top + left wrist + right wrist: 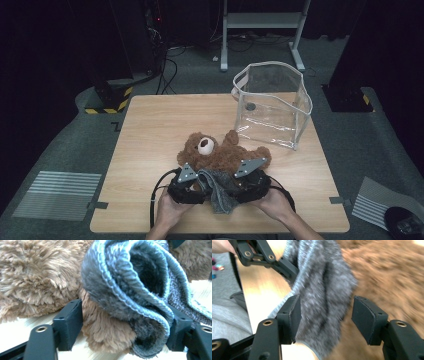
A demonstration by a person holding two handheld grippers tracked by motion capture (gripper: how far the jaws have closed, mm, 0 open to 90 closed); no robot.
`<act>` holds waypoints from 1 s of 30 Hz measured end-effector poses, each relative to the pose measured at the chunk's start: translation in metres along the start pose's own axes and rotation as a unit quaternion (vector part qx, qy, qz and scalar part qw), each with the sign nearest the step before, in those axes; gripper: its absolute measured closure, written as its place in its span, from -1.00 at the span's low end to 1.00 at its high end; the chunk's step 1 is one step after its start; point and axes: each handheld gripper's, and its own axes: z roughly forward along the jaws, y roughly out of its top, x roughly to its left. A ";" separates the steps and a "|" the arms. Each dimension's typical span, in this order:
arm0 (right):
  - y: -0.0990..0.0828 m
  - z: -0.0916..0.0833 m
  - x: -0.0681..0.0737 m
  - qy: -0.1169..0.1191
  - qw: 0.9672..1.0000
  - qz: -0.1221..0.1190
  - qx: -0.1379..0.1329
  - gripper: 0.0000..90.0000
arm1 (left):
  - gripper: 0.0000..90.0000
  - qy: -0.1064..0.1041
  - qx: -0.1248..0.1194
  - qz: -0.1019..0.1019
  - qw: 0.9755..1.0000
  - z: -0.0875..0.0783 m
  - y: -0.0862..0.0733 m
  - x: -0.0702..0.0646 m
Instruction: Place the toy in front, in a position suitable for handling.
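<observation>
Both grippers are being held low at the near edge of the wooden table, side by side at the teddy bear's lower end. In the left gripper view, a brown plush leg and the rolled cuff of a grey knitted sock are being squeezed between the two black jaws, with the sock's opening being spread wide over the plush. The right gripper is being kept apart: in its own view the sock is hanging between the jaws, brushing one pad while a clear gap is being left at the other pad, so nothing is being clamped there. The bear is lying on its back near the table's middle, head pointing away from the person, with the sock draped over its near end. A clear plastic bag is standing upright at the far right of the table, just beside the bear's raised arm.
</observation>
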 end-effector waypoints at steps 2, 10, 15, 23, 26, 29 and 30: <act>-0.007 -0.009 -0.004 -0.013 1.000 0.010 -0.009 -0.06 | -0.21 -0.001 0.002 0.002 1.000 0.001 0.001 -0.001; -0.025 -0.024 -0.014 -0.060 0.997 0.039 -0.010 -0.06 | 0.13 -0.005 0.013 0.006 1.000 0.005 0.004 -0.002; -0.037 -0.020 -0.022 -0.071 0.995 0.070 0.006 -0.14 | 0.34 -0.011 0.022 0.003 1.000 0.008 0.004 -0.001; -0.037 -0.007 -0.022 -0.059 0.994 0.089 0.015 -0.36 | 0.67 -0.026 0.025 -0.010 0.999 0.007 0.002 0.003; -0.036 -0.002 -0.025 -0.050 0.993 0.103 0.022 -0.40 | 0.73 -0.027 0.022 -0.013 0.999 0.007 0.001 0.004; -0.035 0.007 -0.027 -0.043 0.993 0.107 0.032 -0.18 | 0.75 -0.028 0.022 -0.014 0.999 0.005 0.001 0.004; -0.036 0.009 -0.026 -0.039 0.993 0.104 0.035 -0.05 | 0.76 -0.028 0.021 -0.014 0.999 0.003 0.000 0.005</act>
